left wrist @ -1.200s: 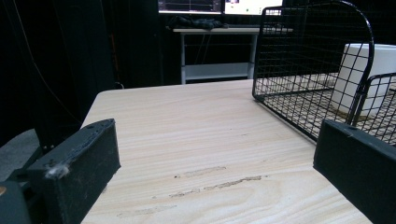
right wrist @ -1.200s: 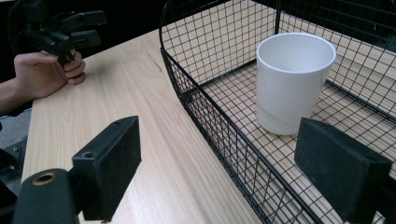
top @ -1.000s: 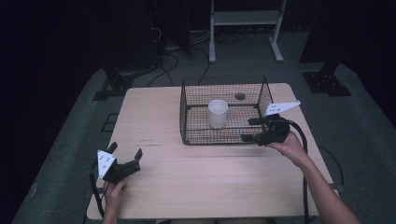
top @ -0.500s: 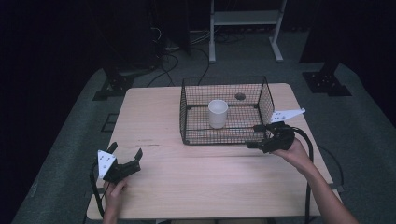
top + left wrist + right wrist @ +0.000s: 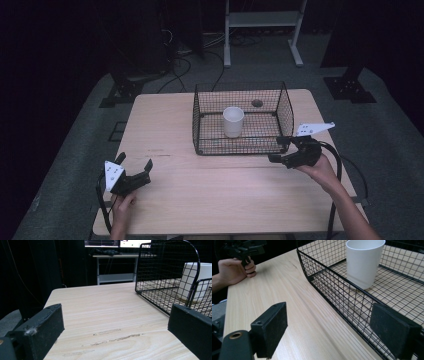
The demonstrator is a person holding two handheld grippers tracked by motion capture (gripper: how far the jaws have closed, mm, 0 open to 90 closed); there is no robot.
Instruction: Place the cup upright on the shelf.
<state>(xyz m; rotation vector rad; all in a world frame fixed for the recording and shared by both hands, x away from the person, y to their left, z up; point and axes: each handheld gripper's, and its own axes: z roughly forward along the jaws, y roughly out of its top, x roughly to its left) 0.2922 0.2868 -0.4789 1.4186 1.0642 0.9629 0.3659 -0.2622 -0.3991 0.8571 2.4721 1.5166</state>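
Resting on one wooden table (image 5: pixel 210 200), two handheld grippers, left gripper (image 5: pixel 134 167) near the front left corner, jaws apart and empty, one black wire basket (image 5: pixel 200 120) holding one white cup (image 5: pixel 233 121) upright inside, right gripper (image 5: pixel 279 150) at the basket's front right corner, jaws apart, gripping nothing

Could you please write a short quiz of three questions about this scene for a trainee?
1. True or false: the white cup stands upright inside the wire basket.
2. Which tool is nearer the basket: A) left tool, B) right tool?
3. Fill in: the right tool's jaws are ____ and hold nothing.

Key: 1 true; 2 B; 3 open.
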